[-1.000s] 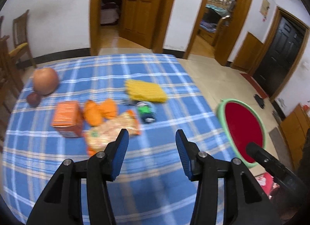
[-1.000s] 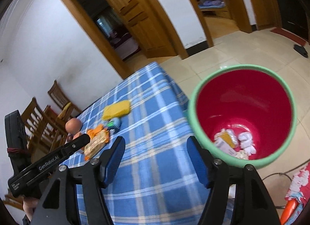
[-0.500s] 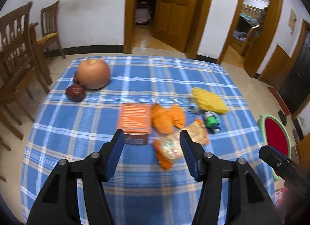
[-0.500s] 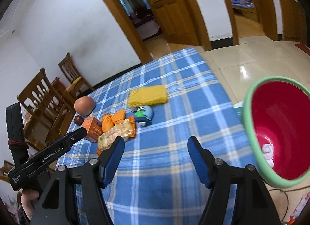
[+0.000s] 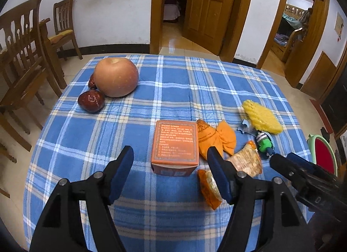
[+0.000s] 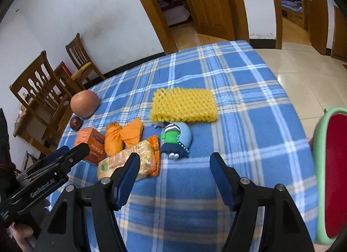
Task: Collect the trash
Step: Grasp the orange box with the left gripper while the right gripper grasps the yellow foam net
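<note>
Two grippers spread, both empty. Left gripper [image 5: 170, 164], jaws just widened, lined up short of orange box [image 5: 175, 146]. Right gripper [image 6: 174, 170] hovers before snack wrapper [image 6: 130, 162]. Bin [image 6: 329, 176] far right, off table. Step: approach; next, descend, clamp.

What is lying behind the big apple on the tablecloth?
A dark red date peeks out behind the apple, touching its side; most of it is covered. A second date lies in front, fully visible.

Black gripper [image 5: 170, 158] arms, blue ribbed pads [image 5: 123, 171], silver screws (white GenRobot.AI lettering)
</note>
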{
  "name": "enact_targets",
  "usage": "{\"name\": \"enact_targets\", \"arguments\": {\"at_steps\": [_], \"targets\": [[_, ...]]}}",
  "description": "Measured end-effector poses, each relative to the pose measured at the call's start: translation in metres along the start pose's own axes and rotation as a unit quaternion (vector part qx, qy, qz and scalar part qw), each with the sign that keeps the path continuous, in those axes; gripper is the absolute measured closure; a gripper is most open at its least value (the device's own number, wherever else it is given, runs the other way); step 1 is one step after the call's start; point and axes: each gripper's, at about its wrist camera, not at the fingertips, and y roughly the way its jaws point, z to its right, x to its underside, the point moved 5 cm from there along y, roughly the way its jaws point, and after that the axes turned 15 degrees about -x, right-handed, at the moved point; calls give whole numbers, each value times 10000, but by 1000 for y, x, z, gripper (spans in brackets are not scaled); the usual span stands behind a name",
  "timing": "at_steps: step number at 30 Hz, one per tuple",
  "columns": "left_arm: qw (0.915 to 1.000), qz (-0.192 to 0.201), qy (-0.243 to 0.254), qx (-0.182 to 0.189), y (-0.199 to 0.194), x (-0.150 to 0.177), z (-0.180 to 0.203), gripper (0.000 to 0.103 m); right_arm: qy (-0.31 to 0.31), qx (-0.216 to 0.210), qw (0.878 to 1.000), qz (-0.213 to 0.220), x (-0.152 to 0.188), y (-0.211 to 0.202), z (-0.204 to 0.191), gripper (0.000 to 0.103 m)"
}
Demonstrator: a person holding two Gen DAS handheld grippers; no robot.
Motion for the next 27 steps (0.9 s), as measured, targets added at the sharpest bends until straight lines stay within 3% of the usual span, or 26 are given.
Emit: {"name": "enact_targets", "arguments": {"at_steps": [8, 14, 16, 27], "targets": [[10000, -45, 8, 75, 11, -1, 5, 33, -115, 34, 9998, -141, -8, 21, 3, 49], [9998, -142, -57, 130, 18, 0, 5, 51, -218, 196, 9995, -102, -13, 25, 4, 64], [9997, -175, -100, 165, 21, 0, 5, 55, -247, 207, 9994, -96, -13, 26, 3, 65], [9997, -92, -89, 222, 14, 2, 2, 56, -133, -32, 9998, -156, -5, 17, 3, 66]]}}
